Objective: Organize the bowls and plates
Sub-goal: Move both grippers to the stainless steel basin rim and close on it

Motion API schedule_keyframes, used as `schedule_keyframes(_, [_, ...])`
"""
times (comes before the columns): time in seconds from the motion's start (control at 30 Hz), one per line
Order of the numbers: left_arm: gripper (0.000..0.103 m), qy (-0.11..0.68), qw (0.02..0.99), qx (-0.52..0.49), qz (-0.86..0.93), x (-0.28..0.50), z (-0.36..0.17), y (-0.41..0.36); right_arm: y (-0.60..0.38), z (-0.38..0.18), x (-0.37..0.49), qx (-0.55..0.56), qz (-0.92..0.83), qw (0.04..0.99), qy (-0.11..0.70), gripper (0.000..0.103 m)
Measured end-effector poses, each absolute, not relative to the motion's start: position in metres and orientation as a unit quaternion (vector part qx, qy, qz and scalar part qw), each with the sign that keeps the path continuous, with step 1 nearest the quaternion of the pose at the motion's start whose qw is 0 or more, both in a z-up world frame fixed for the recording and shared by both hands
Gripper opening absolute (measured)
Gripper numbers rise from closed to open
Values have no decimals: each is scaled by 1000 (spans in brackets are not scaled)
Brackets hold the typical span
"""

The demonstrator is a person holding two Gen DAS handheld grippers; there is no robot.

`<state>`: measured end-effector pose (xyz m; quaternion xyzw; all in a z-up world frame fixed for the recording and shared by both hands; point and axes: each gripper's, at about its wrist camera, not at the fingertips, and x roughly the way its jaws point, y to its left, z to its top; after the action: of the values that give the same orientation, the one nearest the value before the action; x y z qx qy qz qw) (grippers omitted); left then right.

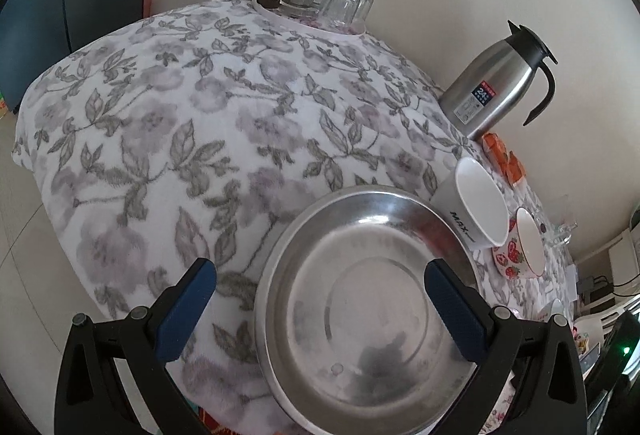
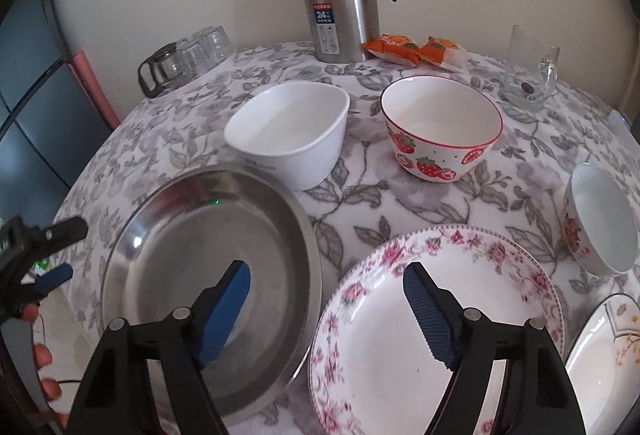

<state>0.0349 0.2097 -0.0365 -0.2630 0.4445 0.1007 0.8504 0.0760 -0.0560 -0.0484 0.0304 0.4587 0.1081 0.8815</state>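
left claw (image 1: 320, 299) gaping, nothing held | right claw (image 2: 326, 309) spread, nothing held | steel plate (image 2: 208, 275) overhangs near worktop (image 2: 360, 203) edge beside floral plate (image 2: 436, 327) | risk: plate nudged off, slick rim slipped

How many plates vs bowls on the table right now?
Plates: 3 — steel plate, pink floral plate, partly visible plate at right edge.
Bowls: 3 — white bowl, strawberry bowl, orange-pattern bowl.
Total: 6.
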Motion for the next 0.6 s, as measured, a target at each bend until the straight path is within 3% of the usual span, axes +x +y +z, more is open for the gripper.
schedule_keyframes(0.3, [103, 469, 843, -245, 98, 49, -52, 217, -51, -43, 102, 31, 126, 883, 451, 71])
schedule_keyframes(0.6, [103, 494, 826, -250, 107, 50, -66, 218, -42, -62, 117, 28, 162, 860, 483, 49])
